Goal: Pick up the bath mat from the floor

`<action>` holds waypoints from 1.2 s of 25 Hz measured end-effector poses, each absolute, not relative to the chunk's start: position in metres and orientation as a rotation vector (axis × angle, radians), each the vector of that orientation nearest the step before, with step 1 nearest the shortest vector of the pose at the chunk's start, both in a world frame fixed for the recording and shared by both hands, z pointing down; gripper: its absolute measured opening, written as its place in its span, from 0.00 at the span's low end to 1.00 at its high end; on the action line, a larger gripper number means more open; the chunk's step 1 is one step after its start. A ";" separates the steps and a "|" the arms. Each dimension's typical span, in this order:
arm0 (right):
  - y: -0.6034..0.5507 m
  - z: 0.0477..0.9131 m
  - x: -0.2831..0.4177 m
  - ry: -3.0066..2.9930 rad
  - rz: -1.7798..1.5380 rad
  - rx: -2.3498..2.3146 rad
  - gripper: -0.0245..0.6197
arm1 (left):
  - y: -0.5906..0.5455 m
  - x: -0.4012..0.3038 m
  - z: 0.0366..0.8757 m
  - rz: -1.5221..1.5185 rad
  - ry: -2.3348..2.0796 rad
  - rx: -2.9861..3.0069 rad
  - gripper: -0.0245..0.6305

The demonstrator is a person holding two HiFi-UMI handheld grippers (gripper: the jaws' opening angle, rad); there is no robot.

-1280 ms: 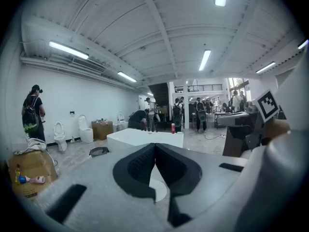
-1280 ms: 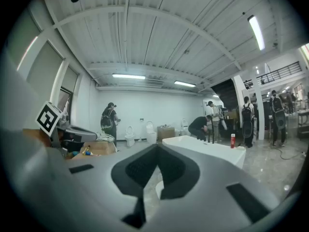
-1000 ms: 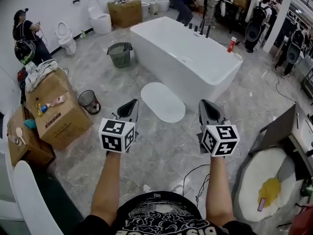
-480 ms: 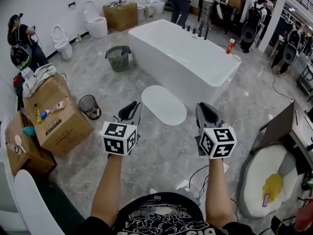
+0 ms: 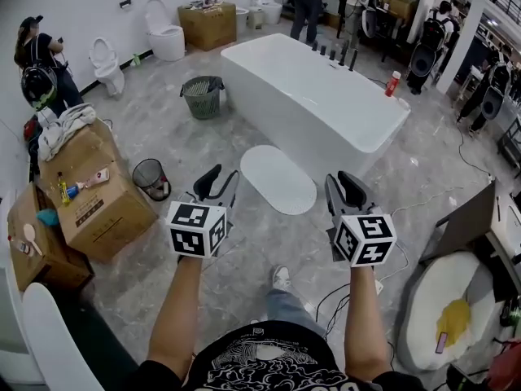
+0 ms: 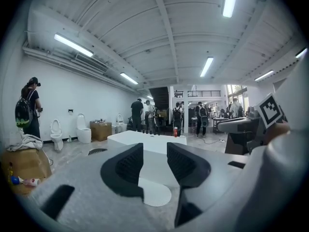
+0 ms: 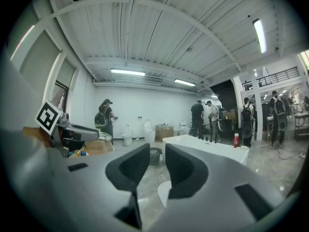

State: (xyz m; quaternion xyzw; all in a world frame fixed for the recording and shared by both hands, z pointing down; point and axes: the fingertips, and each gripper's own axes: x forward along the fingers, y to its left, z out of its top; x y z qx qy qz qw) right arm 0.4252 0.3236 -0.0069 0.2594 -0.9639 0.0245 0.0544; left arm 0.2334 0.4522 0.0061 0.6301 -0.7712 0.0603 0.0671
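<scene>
The bath mat [image 5: 278, 179] is a white oval lying flat on the grey marble floor beside the bathtub. Both grippers are held out in front of me, above the floor and short of the mat. My left gripper [image 5: 220, 179] is near the mat's left end and my right gripper [image 5: 346, 184] is off its right end. The jaws of both are opening, with a narrow gap and nothing between them. The left gripper view shows the mat [image 6: 153, 193] below its jaws [image 6: 155, 151]. In the right gripper view a piece of the mat [image 7: 163, 192] shows under the jaws [image 7: 157, 153].
A white bathtub [image 5: 317, 96] stands just behind the mat. A mesh waste basket [image 5: 200, 92] and a small black bin [image 5: 149, 172] are to the left, near cardboard boxes [image 5: 98, 194]. Cables [image 5: 326, 287] and an egg-shaped rug [image 5: 444, 316] lie at the right. People stand at the back.
Both grippers' jaws have gone from shut to slightly apart. I have stepped toward the mat, and my shoe now shows on the floor between my arms.
</scene>
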 end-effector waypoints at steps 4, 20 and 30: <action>0.294 0.001 0.402 -2.929 0.076 0.768 0.24 | 0.423 0.212 0.013 0.207 -2.321 1.892 0.32; 0.081 0.014 0.318 -2.911 0.156 0.787 0.32 | 0.209 0.115 0.012 0.254 -2.289 1.890 0.41; -0.001 0.022 0.300 -2.909 0.222 0.835 0.36 | 0.123 0.091 0.013 0.307 -2.269 1.923 0.44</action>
